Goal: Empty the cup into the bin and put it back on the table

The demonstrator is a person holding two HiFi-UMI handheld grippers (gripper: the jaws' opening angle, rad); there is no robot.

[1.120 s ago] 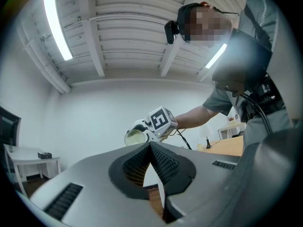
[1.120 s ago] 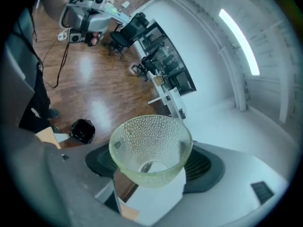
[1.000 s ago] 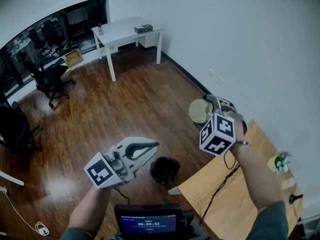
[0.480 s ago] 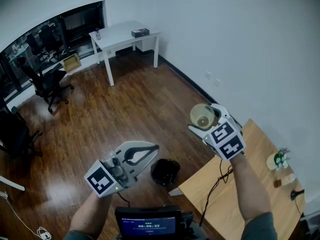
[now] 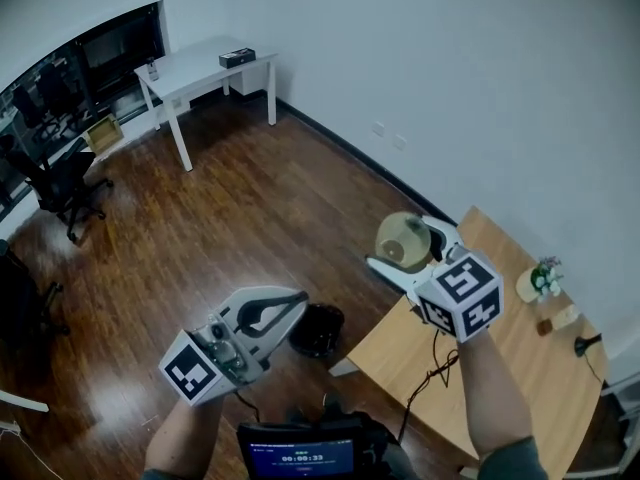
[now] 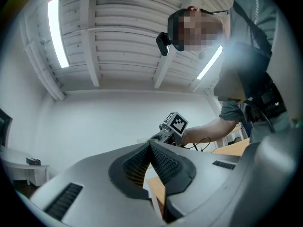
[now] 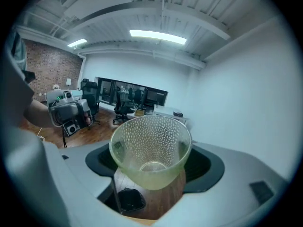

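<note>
Between the fingers (image 5: 388, 269) of the right gripper (image 5: 410, 250) sits the cup (image 7: 150, 145), a translucent, greenish vessel with a dimpled wall. One jaw presses on each side of it, so it is clamped and held in the air. Its mouth is turned back toward the hand, and its base points away beyond the fingertips. Seen along these jaws, the black bin (image 5: 318, 330) shows below the cup, in the gap under the fingers. It stands on the dark wooden floor (image 5: 230, 228), well beneath the cup and not touching it. From overhead, the bin lies down and to the left of the right fingertips, just beside the near corner of the wooden table (image 5: 510, 358). The clamped cup hangs over the table's edge.

On the far side of the bin from those fingers, the left gripper (image 5: 298, 303) is raised with its tips pointing toward the bin and the table corner. Its ribbed pads (image 6: 161, 162) are pressed together with nothing between them.

A black cable (image 5: 432, 378) trails across the table behind the right fingers, near the wrist. A small potted plant (image 5: 540, 280) stands to their right by the wall. Far beyond both sets of fingertips, a white desk (image 5: 195, 68) stands against the far wall.
</note>
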